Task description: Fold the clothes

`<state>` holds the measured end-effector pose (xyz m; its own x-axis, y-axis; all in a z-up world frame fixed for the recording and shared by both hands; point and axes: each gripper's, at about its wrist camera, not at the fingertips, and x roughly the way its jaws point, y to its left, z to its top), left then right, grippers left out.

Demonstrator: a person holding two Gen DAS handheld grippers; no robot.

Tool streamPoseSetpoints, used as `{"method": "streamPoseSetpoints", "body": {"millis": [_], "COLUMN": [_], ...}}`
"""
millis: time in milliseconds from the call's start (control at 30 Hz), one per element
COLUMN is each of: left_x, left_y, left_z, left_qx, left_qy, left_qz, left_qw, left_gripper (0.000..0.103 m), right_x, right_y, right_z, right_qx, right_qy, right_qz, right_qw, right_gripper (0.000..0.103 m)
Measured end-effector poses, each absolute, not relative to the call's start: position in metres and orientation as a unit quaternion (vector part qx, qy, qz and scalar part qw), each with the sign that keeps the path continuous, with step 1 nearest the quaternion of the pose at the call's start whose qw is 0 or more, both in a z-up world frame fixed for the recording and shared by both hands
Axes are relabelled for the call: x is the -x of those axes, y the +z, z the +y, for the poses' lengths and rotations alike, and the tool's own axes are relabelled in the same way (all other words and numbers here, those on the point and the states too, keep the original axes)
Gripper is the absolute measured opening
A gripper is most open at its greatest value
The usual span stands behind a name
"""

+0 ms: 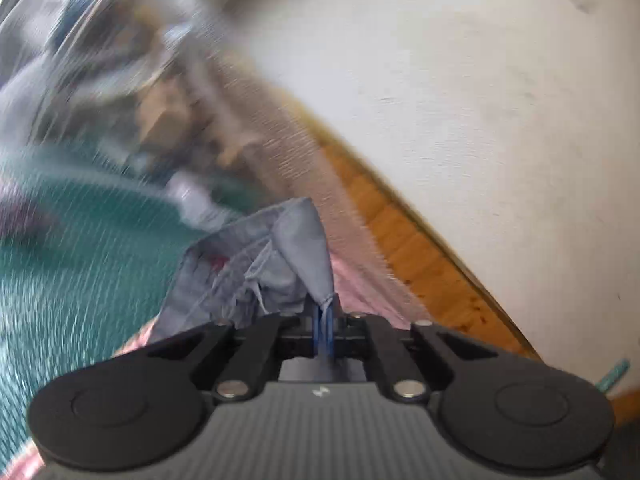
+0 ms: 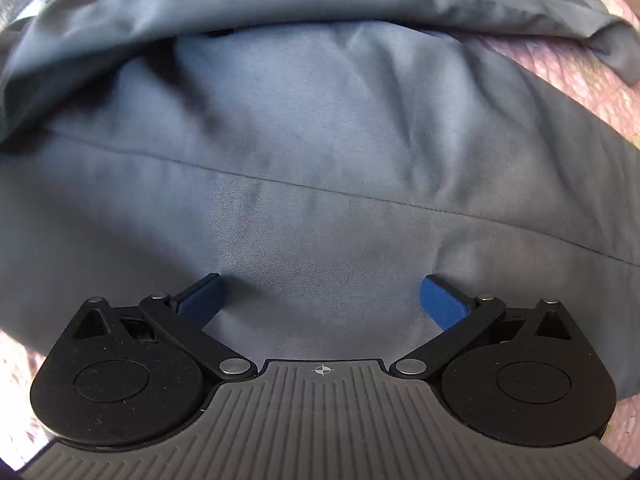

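- Two grippers show, one in each wrist view.
- Left gripper (image 1: 324, 320): jaws pressed together on a bunched corner of grey-blue cloth (image 1: 256, 264), which rises from the blue pads (image 1: 329, 334) and hangs off to the left, its frayed threads loose.
- Behind it the left view is smeared with blur: a pale wall (image 1: 480, 100), a strip of wood (image 1: 400, 236), a teal surface (image 1: 80, 260) and a pink cover (image 1: 360, 280) can be made out, little else.
- Right gripper (image 2: 320, 300): jaws spread wide, holding nothing, its blue pads (image 2: 442, 300) resting against the cloth (image 2: 320, 140).
- Cloth in the right view lies spread over a pink quilted cover (image 2: 580, 76), a straight seam running across it, and a thick fold heaped along its far edge.
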<state>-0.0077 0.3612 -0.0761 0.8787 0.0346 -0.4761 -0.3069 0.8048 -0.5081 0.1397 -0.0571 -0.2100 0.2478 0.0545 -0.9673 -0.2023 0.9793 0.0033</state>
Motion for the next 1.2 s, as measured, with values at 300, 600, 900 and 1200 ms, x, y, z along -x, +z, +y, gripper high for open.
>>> {"method": "streamPoseSetpoints", "body": {"millis": [300, 600, 900, 1200], "left_x": [0.038, 0.059, -0.003, -0.015], "left_y": [-0.187, -0.130, -0.159, -0.188], "left_z": [0.415, 0.415, 0.333, 0.304], "left_qx": [0.418, 0.315, 0.294, 0.262], "left_qy": [0.226, 0.264, 0.128, 0.211], "left_qz": [0.370, 0.333, 0.392, 0.469], "left_qw": [0.798, 0.849, 0.862, 0.817], "left_gripper": [0.011, 0.027, 0.031, 0.032], "right_x": [-0.135, -0.131, -0.118, -0.085], "right_y": [-0.202, -0.155, -0.171, -0.189], "right_z": [-0.058, -0.112, -0.224, -0.421], "right_qx": [0.061, 0.003, -0.018, -0.119], "right_qy": [0.071, 0.003, -0.078, -0.137], "right_qz": [0.595, 0.559, 0.531, 0.503], "right_qw": [0.798, 0.829, 0.843, 0.845], "right_gripper": [0.102, 0.091, 0.092, 0.091]}}
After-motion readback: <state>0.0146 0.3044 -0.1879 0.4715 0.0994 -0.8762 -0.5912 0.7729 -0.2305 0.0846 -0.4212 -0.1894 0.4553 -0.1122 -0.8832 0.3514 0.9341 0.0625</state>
